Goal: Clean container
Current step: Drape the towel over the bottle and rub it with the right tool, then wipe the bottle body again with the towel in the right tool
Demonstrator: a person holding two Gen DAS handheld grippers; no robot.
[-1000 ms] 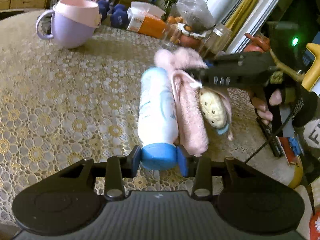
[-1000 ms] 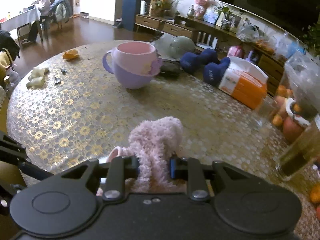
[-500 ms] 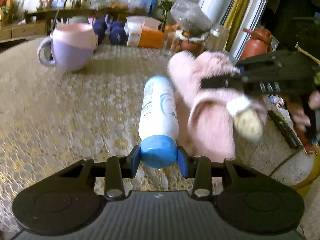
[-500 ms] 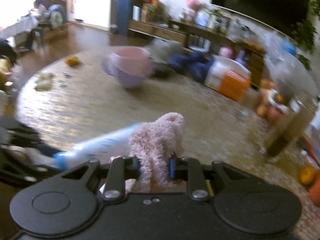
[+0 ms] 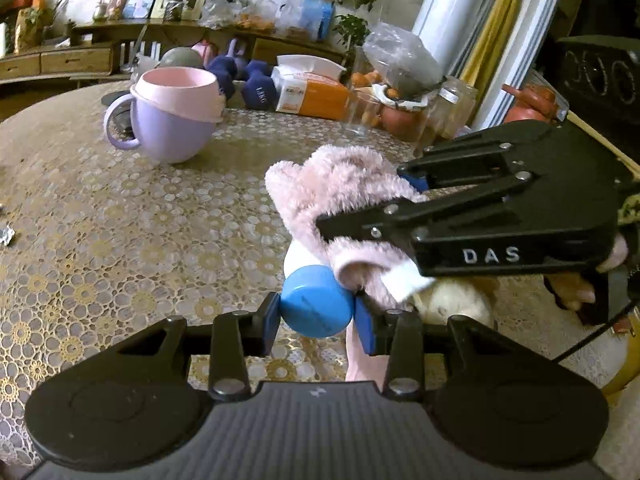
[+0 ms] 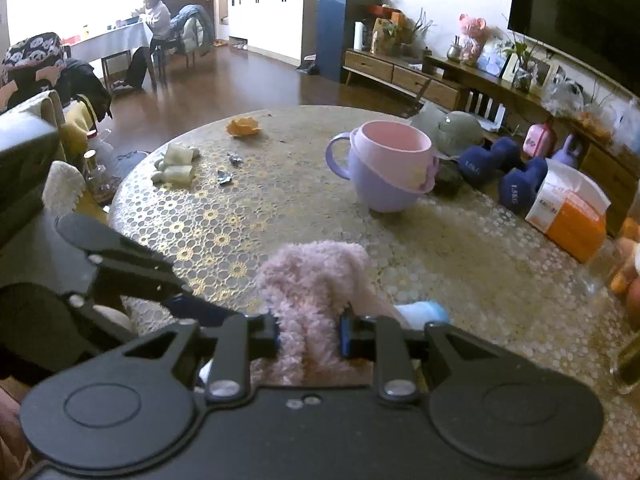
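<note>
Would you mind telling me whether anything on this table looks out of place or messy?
Yes: small litter lies on the far side of the table: an orange scrap, pale chunks and two crumpled foil bits. Otherwise, nothing looks spilled; the cup stands upright.

The surface (image 5: 120, 220) is showing a gold and pale lace pattern of small rings and flowers. On it, the cup (image 5: 176, 120) is showing a lilac body and a pink rim. Beside the cup, the dumbbells (image 6: 516, 184) are showing dark blue, and the box (image 6: 568, 208) orange and white. The bottle (image 5: 316, 300) is showing a bright blue cap and white body under a fluffy pale pink cloth (image 5: 340, 196). Each hand-held gripper is showing black, with blue pads (image 5: 272, 320).
</note>
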